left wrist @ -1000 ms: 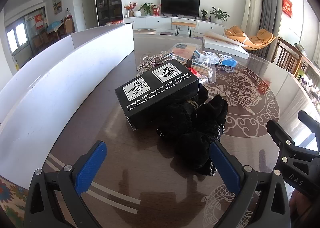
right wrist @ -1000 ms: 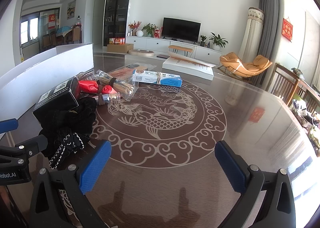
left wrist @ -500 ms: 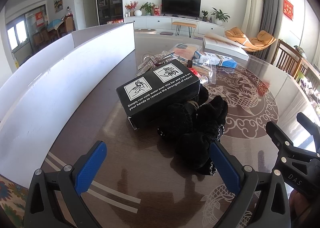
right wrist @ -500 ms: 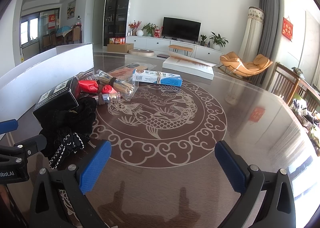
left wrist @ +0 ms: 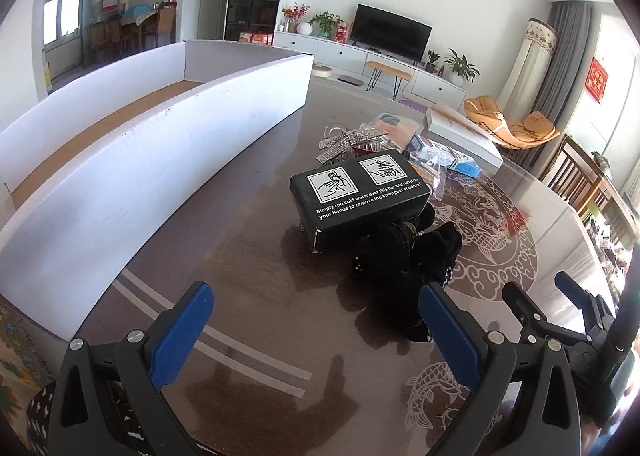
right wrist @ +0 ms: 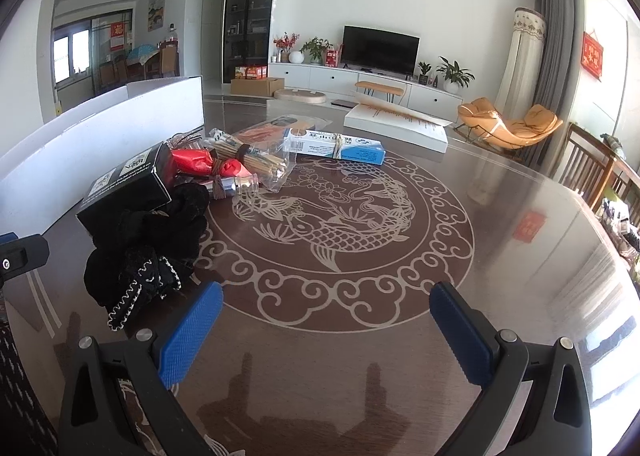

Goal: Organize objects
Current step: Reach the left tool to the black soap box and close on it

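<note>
Black box (left wrist: 360,198), white print; black gloves (right wrist: 148,252), white stitching; brown table (right wrist: 520,256), fish motif.

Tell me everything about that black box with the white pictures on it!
The black rectangular cardboard box lies flat on the glossy brown table, tilted a little because one end rests on the black fuzzy fabric bundle. Its top shows two white square hand pictures and white words about rubbing a bar under cold water to remove odors. It looks closed. A red packet sits against its far end. Neither gripper touches it.
</note>
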A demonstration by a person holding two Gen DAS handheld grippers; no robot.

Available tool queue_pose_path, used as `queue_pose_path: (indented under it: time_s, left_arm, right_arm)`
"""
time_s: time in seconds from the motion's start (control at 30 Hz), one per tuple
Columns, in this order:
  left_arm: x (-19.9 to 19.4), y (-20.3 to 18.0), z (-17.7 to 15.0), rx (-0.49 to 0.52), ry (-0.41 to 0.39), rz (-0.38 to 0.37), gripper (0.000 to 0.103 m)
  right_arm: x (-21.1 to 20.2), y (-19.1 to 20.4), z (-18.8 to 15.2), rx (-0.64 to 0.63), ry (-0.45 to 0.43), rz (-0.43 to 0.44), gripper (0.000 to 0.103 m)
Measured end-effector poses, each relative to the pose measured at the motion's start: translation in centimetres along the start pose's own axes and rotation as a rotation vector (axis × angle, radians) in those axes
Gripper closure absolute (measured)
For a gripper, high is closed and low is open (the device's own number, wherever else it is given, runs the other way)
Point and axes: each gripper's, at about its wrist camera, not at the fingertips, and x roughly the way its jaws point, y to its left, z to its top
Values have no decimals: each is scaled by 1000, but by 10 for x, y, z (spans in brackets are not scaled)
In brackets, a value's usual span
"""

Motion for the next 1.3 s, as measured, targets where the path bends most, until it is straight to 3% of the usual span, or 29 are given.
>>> queue_pose_path:
  time_s: [0.17,0.27,0.4,0.47,0.57,0.7,0.97,1.03,1.17,1.3]
  left_arm:
    - [-8,19,-2,-97,-24,-16,0]
    - [-11,30,-3,-149,-40,-13,0]
    - [-8,37,-5,-181,-20,-9,0]
    - [-7,38,-6,-185,-15,-9,0]
    - [-3,37,-6,-180,6,-20,0]
    - [9,33,-6,-162,59,-48,0]
    - [20,28,-2,-154,108,-85,0]
    - [27,17,12,-79,103,-75,0]
    - [43,-17,52,241,48,-38,0]
    - [70,-31,80,417,137,-147,0]
  right_arm:
    - [2,30,15,-38,32,293,0]
    - [15,52,36,-43,63,372,0]
    - [60,75,45,-86,219,383,0]
    - [68,79,38,-142,256,381,0]
    - [64,63,32,-168,228,329,0]
    - [64,14,31,-57,242,218,0]
    - [45,-19,6,-16,249,210,0]
    - [44,-20,2,-9,237,210,0]
    - [44,-23,-5,20,235,216,0]
    - [41,-23,-5,29,198,187,0]
